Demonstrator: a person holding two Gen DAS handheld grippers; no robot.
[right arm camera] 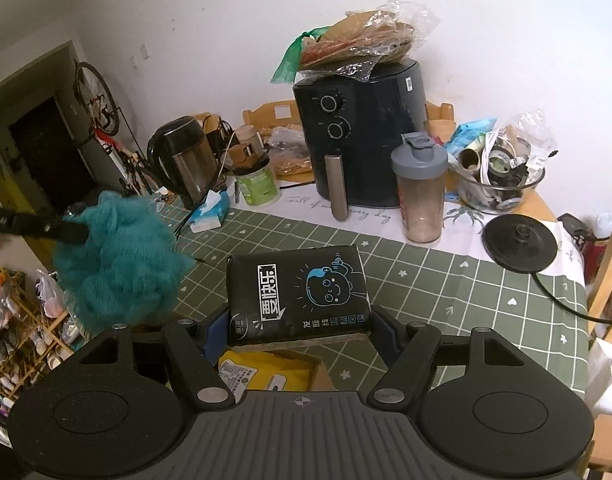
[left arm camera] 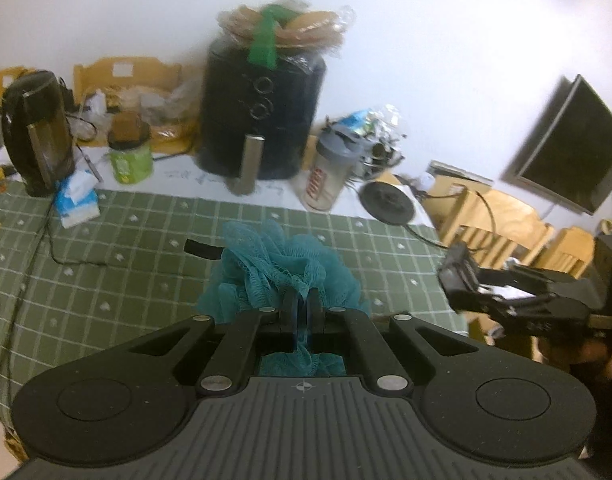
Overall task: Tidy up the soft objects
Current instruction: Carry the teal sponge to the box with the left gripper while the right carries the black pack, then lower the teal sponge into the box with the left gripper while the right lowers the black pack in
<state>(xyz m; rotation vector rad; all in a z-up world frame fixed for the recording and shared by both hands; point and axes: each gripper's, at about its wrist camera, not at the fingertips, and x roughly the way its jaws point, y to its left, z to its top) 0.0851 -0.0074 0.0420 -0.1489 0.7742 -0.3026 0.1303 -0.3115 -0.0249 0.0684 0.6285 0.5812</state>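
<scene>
Pinched tight in my left tongs [left arm camera: 301,312], the teal loofah [left arm camera: 281,268] hangs over the green tablecloth [left arm camera: 105,264]. My right tongs [right arm camera: 299,330] clamp a black tissue pack [right arm camera: 297,292] at the table edge; beyond stand a shaker [right arm camera: 422,196] and air fryer [right arm camera: 366,132].

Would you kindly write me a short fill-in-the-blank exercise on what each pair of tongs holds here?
1. The left tongs are shut on a teal mesh ____.
2. The right tongs grip a ____ pack of tissues.
3. A bag of flat breads sits on top of the ____.
4. The tablecloth is ____ with a white grid.

Missing words: bath sponge; black; air fryer; green
</scene>
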